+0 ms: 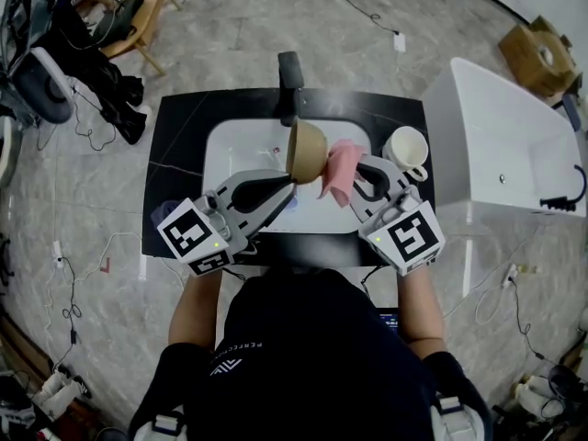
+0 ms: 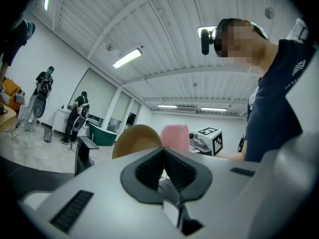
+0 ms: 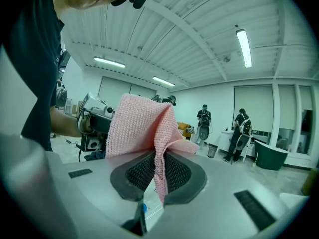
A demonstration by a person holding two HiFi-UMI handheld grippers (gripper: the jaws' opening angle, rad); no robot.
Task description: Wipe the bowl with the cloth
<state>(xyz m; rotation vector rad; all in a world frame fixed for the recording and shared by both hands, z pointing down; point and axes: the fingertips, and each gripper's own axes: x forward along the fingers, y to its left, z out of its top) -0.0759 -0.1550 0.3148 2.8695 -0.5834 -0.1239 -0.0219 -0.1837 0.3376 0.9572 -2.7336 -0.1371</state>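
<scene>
Grey marbled floor surrounds a black worktop (image 1: pixel 175 154) with a white sink (image 1: pixel 230 154) set into it. Over the sink, the left gripper (image 1: pixel 287 184) (image 2: pixel 163 153) has its jaws closed on the rim of the tan bowl (image 1: pixel 308 151) (image 2: pixel 137 138). The bowl is held clear of the basin, tipped on edge, its rounded side bulging right. The right gripper (image 1: pixel 354 180) (image 3: pixel 158 163) is clamped on a fold of the pink cloth (image 1: pixel 340 171) (image 3: pixel 142 126). The cloth's long axis runs far to near, and it sits just beside the bowl's right side; whether they touch I cannot tell. Beyond the bowl a black tap (image 1: pixel 290 76) stands at the sink's far edge. A white mug (image 1: pixel 406 147) sits on the worktop to the right, and a white tub (image 1: pixel 496 145) stands further right
</scene>
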